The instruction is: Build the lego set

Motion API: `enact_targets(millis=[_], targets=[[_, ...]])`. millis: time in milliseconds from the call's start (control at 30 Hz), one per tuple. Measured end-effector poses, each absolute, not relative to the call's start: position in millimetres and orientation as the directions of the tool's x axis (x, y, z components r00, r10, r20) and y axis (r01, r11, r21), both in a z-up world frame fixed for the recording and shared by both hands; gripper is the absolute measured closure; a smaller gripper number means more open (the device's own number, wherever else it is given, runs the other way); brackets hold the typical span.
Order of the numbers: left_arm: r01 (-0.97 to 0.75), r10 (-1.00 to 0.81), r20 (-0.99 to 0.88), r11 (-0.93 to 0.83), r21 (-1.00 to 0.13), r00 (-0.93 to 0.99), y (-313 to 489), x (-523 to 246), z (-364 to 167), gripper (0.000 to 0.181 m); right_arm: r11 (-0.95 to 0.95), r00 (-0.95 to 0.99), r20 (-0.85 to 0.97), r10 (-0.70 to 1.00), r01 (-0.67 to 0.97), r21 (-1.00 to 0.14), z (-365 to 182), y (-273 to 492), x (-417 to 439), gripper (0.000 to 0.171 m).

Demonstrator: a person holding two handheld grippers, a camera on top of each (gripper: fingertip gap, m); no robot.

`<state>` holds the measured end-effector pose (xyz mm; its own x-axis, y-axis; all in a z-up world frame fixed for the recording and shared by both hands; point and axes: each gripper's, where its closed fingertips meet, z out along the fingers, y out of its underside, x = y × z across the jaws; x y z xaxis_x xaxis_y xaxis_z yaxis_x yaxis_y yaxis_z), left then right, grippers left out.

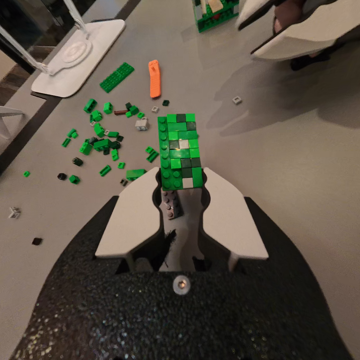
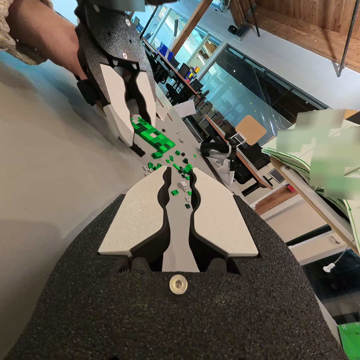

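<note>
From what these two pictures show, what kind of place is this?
Probably an open office or lab workspace, not a home. The right wrist view shows rows of desks with monitors, glass partition walls and an office chair. The Lego work happens on a plain grey table.

Grey matte tabletop [image 1: 253, 175], dark strip along its left edge. White lamp base [image 1: 78, 58] w/ clear stem at far left. Right wrist view, tilted: long desks [image 2: 243, 155] w/ monitors, black office chair [image 2: 224, 150], glass partition walls [image 2: 243, 93], wood ceiling panels [image 2: 302, 25], wooden post [image 2: 191, 25]. Bright daylight through glazing.
</note>
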<state>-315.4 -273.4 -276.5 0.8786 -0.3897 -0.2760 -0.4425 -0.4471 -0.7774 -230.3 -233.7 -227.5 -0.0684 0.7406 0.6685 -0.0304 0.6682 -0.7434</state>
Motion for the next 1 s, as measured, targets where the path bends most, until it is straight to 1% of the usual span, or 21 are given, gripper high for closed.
enact_targets(millis=[200,233,267,367,400,467,567,633,733,800,867,1000], targets=[[-0.463,-0.543,-0.173,-0.458,-0.759,0.821,-288,-298,-283,0.144,0.642,-0.058,0.643,0.764,-0.034,-0.766,-224,-231,-230,0.154],[-0.479,-0.57,-0.17,-0.451,-0.753,0.804,-290,-295,-284,0.144,0.625,-0.068,0.626,0.777,-0.035,-0.78,-223,-230,-230,0.157],[-0.488,-0.584,-0.168,-0.449,-0.749,0.794,-292,-293,-285,0.144,0.604,-0.092,0.603,0.792,-0.029,-0.797,-223,-228,-230,0.171],[-0.509,-0.623,-0.15,-0.449,-0.734,0.767,-297,-288,-290,0.144,0.494,-0.262,0.458,0.849,0.087,-0.865,-234,-227,-235,0.171],[-0.518,-0.63,-0.151,-0.453,-0.725,0.762,-298,-288,-292,0.144,0.456,-0.274,0.412,0.869,0.123,-0.881,-232,-221,-238,0.171],[-0.532,-0.644,-0.146,-0.459,-0.712,0.751,-300,-287,-296,0.144,0.441,-0.315,0.374,0.872,0.177,-0.88,-224,-211,-245,0.171],[-0.535,-0.665,-0.126,-0.457,-0.71,0.736,-303,-283,-298,0.144,0.477,-0.385,0.354,0.852,0.295,-0.828,-218,-195,-260,0.171],[-0.538,-0.672,-0.119,-0.461,-0.706,0.731,-304,-283,-300,0.144,0.518,-0.484,0.309,0.819,0.391,-0.761,-226,-190,-267,0.17],[-0.534,-0.676,-0.108,-0.463,-0.707,0.729,-304,-282,-300,0.144,0.608,-0.599,0.263,0.757,0.497,-0.619,-249,-180,-272,0.159],[-0.541,-0.68,-0.111,-0.463,-0.702,0.725,-305,-283,-300,0.144,0.64,-0.634,0.244,0.734,0.523,-0.563,-261,-175,-279,0.152],[-0.545,-0.682,-0.112,-0.464,-0.698,0.723,-306,-283,-300,0.144,0.652,-0.663,0.216,0.717,0.527,-0.545,-266,-177,-288,0.15],[-0.544,-0.668,-0.131,-0.46,-0.702,0.733,-305,-287,-296,0.144,0.652,-0.679,0.194,0.708,0.523,-0.55,-265,-182,-318,0.149]])
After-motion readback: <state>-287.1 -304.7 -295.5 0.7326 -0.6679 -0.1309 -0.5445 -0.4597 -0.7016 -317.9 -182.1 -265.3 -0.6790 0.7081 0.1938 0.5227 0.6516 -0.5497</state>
